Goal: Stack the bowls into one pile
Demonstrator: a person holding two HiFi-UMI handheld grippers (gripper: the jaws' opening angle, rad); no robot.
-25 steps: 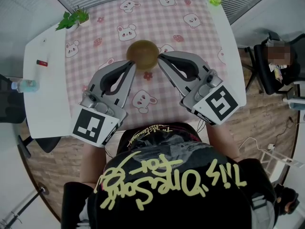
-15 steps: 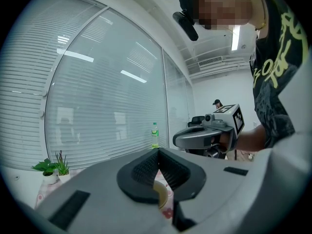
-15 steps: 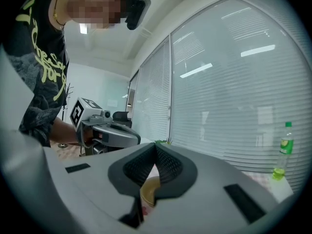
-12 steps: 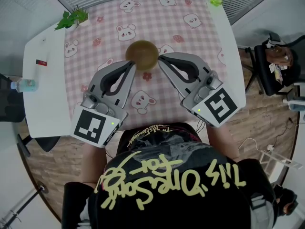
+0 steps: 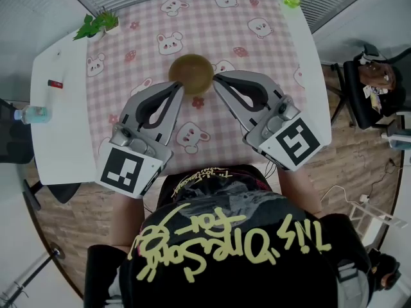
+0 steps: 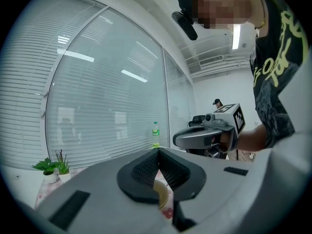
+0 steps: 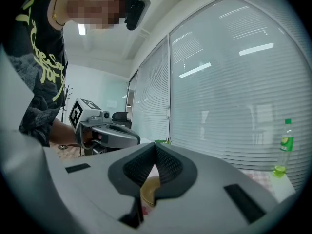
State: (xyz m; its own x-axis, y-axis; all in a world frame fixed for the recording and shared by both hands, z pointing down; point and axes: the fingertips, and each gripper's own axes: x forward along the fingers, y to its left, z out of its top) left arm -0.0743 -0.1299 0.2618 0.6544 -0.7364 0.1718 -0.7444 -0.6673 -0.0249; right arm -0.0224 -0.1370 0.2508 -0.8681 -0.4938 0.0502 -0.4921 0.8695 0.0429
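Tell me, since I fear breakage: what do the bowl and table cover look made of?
The bowl is olive-gold with a dull, even sheen: likely plastic or melamine, though glazed ceramic can't be excluded. The tablecloth is pink-and-white check printed with rabbits, lying flat without folds: probably vinyl or thin printed fabric.

Left gripper (image 5: 181, 86) and right gripper (image 5: 216, 79) angle inward, jaws pressed together.
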